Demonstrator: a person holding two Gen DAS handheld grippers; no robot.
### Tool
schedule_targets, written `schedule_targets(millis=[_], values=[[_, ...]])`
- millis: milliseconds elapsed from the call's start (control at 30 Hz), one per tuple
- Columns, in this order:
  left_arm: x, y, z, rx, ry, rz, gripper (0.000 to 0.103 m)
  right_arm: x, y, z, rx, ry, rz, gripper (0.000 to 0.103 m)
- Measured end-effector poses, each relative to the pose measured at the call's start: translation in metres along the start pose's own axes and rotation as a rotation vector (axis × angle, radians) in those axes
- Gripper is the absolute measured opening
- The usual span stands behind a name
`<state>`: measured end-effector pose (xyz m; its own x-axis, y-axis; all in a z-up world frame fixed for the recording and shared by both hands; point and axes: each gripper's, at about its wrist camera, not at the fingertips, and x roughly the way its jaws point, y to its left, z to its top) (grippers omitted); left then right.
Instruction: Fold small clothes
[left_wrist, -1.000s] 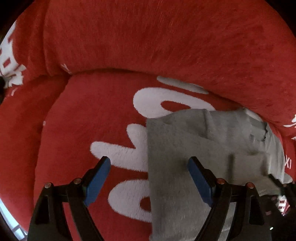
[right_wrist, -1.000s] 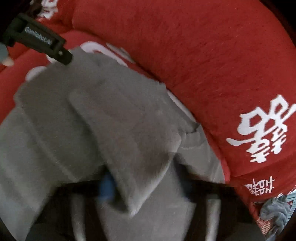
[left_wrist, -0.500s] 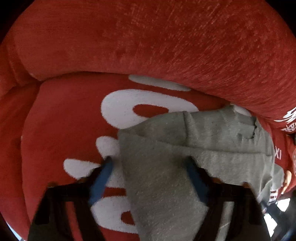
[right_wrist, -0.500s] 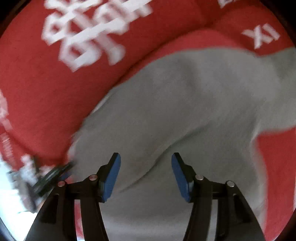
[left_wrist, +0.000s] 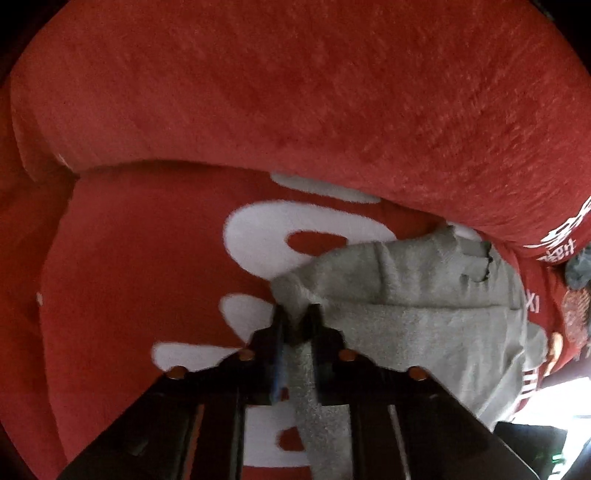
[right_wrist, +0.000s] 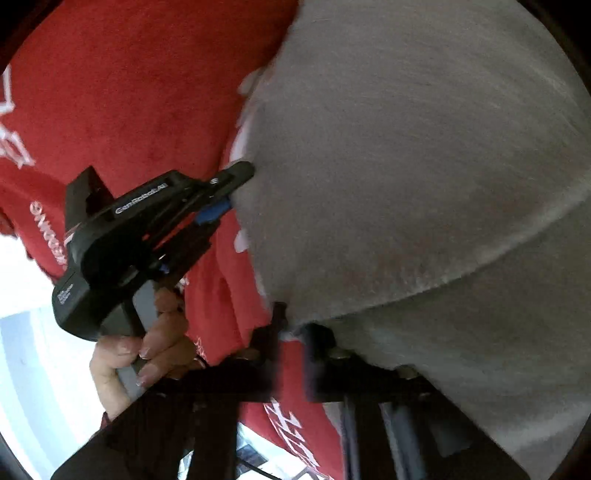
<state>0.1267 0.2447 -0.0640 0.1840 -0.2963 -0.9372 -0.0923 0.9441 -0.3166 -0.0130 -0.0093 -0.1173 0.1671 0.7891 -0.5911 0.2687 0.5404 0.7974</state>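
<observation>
A dark grey bundle (left_wrist: 580, 267) is seen at the right edge of the left view, past the sofa's (left_wrist: 258, 92) seat; what it is cannot be told. Nothing is seen lying over the grey garment (left_wrist: 424, 295) except its own folded layers.

The seat is covered in red plush with large white lettering (left_wrist: 266, 229); a fat red back cushion rises behind it. Bright floor or daylight is glimpsed beyond the seat's front edge in the right view.

The garment is spread on the seat toward its right end, near the back cushion. It is pale grey fleece, doubled over, a hem ridge crossing it; a small dark-stitched notch is noted at its far edge.

The left gripper (left_wrist: 297, 317) is clamped on the garment's near-left corner, cloth pinched between the blue pads. It is held by a hand (right_wrist: 147, 347).

The right gripper (right_wrist: 291, 325) is closing; a fold edge of the garment is nipped at its tips, blurred.
</observation>
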Motion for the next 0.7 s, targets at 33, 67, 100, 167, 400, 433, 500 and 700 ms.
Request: schedule_targets(millis=[33, 67, 100, 167, 400, 433, 500, 700], values=[[0.001, 0.005, 0.004, -0.005, 0.000, 0.004, 0.010, 0.004, 0.006, -0.001, -0.022, 0.007, 0.015, 0.007], [0.002, 0.011, 0.004, -0.023, 0.004, 0.008, 0.010, 0.008, 0.010, 0.000, -0.030, 0.014, 0.017, 0.007], [0.003, 0.019, 0.004, -0.047, 0.008, 0.012, 0.010, 0.011, 0.010, -0.002, -0.037, 0.029, 0.010, 0.007], [0.003, 0.023, 0.000, -0.061, -0.003, 0.000, 0.010, 0.027, 0.004, -0.005, -0.043, 0.066, -0.061, 0.007], [-0.001, 0.009, -0.004, -0.010, -0.030, 0.065, 0.010, -0.053, -0.006, 0.007, -0.113, 0.005, -0.132, 0.041], [-0.001, 0.009, -0.004, -0.014, -0.033, 0.069, 0.010, -0.086, -0.016, 0.014, -0.114, -0.068, -0.192, 0.042], [0.001, 0.007, -0.005, -0.017, -0.036, 0.081, 0.010, -0.135, -0.039, 0.031, -0.074, -0.181, -0.288, 0.042], [0.010, -0.009, -0.007, -0.019, -0.045, 0.122, 0.010, -0.222, -0.112, 0.077, 0.177, -0.409, -0.419, 0.044]])
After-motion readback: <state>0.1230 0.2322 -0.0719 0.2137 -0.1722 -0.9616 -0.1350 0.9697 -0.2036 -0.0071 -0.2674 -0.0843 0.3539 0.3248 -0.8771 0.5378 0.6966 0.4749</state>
